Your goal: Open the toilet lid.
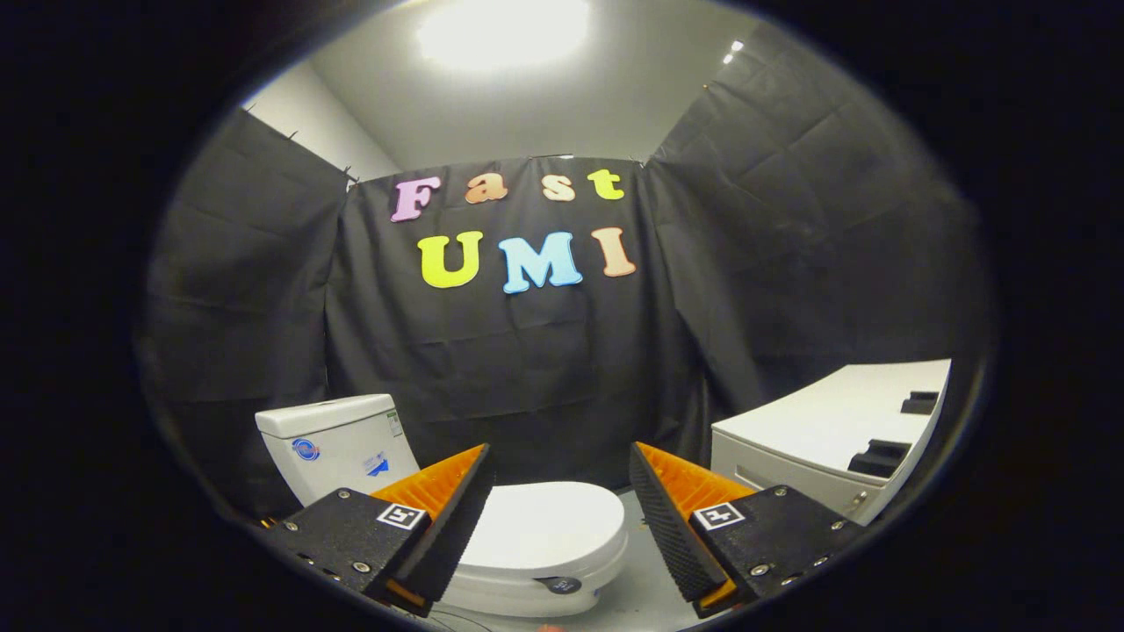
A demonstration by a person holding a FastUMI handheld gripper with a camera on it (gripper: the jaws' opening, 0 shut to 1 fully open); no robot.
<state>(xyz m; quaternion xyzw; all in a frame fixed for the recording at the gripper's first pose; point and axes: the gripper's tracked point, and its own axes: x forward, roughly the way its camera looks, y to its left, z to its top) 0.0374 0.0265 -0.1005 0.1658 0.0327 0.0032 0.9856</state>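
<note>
A white toilet stands on the floor just ahead of my fingers, its lid lying flat and closed over the bowl. The white tank rises behind it, beyond my left finger. My gripper hovers above and short of the lid, open wide, with nothing between the fingers. The left finger overlaps the lid's left side in the picture, and the right finger sits off the lid's right edge. Each finger is orange with a black ribbed pad.
A white cabinet with two black blocks on top stands beyond my right finger. Grey floor shows between toilet and cabinet. Black cloth walls close the booth behind and on both sides.
</note>
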